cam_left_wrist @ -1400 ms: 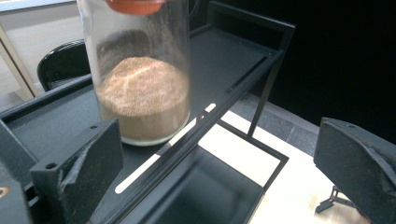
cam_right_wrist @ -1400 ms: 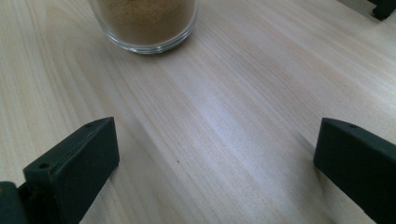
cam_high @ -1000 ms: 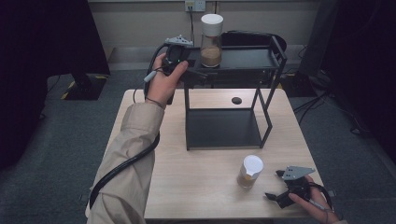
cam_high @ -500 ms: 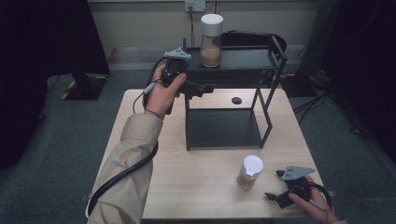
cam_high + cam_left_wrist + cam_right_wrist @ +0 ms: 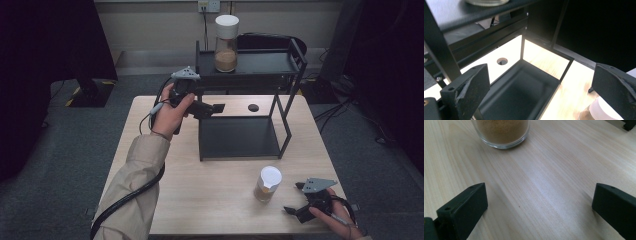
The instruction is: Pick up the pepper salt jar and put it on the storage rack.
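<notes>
Left tongs: my left gripper (image 5: 212,108) is spread wide, up in the air by the black metal rack (image 5: 240,137).
Right tongs: my right gripper (image 5: 295,199) is spread wide, low on the smooth wooden table (image 5: 200,200).
Small jar: the small jar (image 5: 267,184) is round glass, white lid, brown powder inside, just beside my right tongs.
Tall jar: the tall jar (image 5: 226,43) stands on the rack's top shelf.
Room: bare wood lies between my right jaws.
Close view: the right gripper view shows the jar's thick glass bottom.

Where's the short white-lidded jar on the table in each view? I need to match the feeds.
High view: the short jar stands on the near right part of the table, just left of the right tongs.
Left gripper view: bottom right corner, white lid over brown fill, partly behind a jaw.
Right gripper view: top edge, left of centre, glass base with brown fill.
Shared landmark: the pale wooden table.
</notes>
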{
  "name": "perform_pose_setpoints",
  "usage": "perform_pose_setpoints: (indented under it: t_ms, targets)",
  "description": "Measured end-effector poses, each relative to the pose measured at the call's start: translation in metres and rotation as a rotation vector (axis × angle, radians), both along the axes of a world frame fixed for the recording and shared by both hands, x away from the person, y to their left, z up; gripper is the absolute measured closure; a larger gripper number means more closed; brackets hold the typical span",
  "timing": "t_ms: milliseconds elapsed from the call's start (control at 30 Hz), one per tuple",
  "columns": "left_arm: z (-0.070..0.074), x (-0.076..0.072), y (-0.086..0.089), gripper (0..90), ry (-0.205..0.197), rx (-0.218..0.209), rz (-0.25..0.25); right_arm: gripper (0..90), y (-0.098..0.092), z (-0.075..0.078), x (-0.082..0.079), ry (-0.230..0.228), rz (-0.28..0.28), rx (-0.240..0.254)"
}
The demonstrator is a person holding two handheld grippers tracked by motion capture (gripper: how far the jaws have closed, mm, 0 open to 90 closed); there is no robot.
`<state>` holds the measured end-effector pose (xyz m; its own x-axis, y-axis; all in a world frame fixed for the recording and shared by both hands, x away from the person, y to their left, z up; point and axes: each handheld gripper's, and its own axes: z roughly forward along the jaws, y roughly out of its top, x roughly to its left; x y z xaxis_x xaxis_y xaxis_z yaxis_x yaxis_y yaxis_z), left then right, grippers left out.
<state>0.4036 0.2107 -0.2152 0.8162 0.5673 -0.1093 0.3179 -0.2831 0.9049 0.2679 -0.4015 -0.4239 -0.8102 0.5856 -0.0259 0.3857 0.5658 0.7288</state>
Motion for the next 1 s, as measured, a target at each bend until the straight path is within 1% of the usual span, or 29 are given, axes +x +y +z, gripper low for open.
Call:
perform_pose_setpoints:
  t_ms: [333,700,1000]
  targets:
    - [-0.021,-0.005,0.009,0.9,0.012,-0.002,-0.009,0.0,0.0,0.0,0.0,0.001,0.0,0.0]
    - [-0.038,-0.01,0.016,1.0,0.028,0.015,-0.008,0.0,0.0,0.0,0.0,0.0,0.001,-0.001]
    - [-0.056,-0.015,0.025,1.0,0.038,0.022,-0.004,0.0,0.0,0.0,0.0,0.0,0.001,-0.001]
